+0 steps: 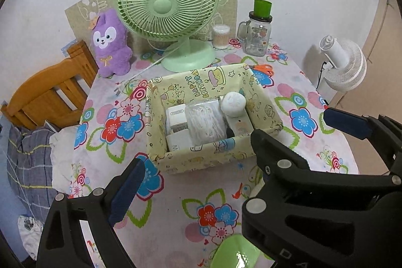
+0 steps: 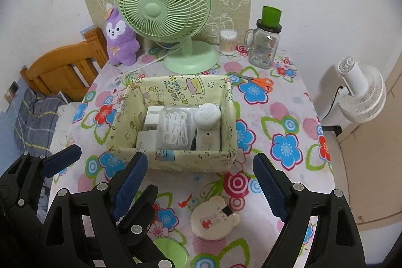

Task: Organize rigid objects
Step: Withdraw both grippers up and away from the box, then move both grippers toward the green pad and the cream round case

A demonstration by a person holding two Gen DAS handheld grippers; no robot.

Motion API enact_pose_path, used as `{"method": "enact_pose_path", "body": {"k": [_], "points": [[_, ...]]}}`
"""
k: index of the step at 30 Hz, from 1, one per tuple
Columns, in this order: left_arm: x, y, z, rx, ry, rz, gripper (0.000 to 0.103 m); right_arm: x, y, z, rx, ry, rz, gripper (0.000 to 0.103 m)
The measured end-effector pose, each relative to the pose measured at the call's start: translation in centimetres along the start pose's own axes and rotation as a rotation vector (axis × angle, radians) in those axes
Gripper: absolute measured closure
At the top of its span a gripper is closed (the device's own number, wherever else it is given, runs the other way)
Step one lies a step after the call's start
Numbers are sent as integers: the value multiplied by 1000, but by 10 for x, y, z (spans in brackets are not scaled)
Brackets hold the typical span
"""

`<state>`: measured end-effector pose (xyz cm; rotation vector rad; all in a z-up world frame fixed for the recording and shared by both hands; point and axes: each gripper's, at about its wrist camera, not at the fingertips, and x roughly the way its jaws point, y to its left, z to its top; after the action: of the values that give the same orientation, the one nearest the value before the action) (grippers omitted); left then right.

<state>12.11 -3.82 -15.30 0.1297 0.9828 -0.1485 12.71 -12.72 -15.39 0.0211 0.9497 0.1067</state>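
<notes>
1. Both my left fingers (image 1: 198,182) and right fingers (image 2: 201,182) stand wide, holding nothing.
2. The yellow box (image 2: 176,160) mid-bench already holds white chargers (image 2: 150,122), a bagged cord (image 2: 176,127) and a round white piece (image 2: 207,114).
3. Left, I judge: the bear case (image 2: 213,220) and green item (image 2: 173,250) just before me.

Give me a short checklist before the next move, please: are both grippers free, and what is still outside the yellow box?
1. Left gripper open, nothing between its pads: ok.
2. Right gripper open and empty: ok.
3. Yellow storage box upright, its top unobstructed: ok.
4. Bear-shaped case still on the tablecloth outside the box: not ok.
5. Orange scissors outside, behind the box: not ok.
6. Room left inside the box: cannot tell.
</notes>
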Motion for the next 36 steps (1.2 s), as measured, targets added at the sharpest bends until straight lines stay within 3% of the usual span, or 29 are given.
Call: {"method": "enact_pose_path", "body": {"k": [21,36], "points": [[-36,-15,-31,30,-14,-10,7,-41,1,-33,-9,-32,-49,15],[-28,-20,-65,38,1,-9,7,-31,2,-69,-13,-30,-36,15]]}}
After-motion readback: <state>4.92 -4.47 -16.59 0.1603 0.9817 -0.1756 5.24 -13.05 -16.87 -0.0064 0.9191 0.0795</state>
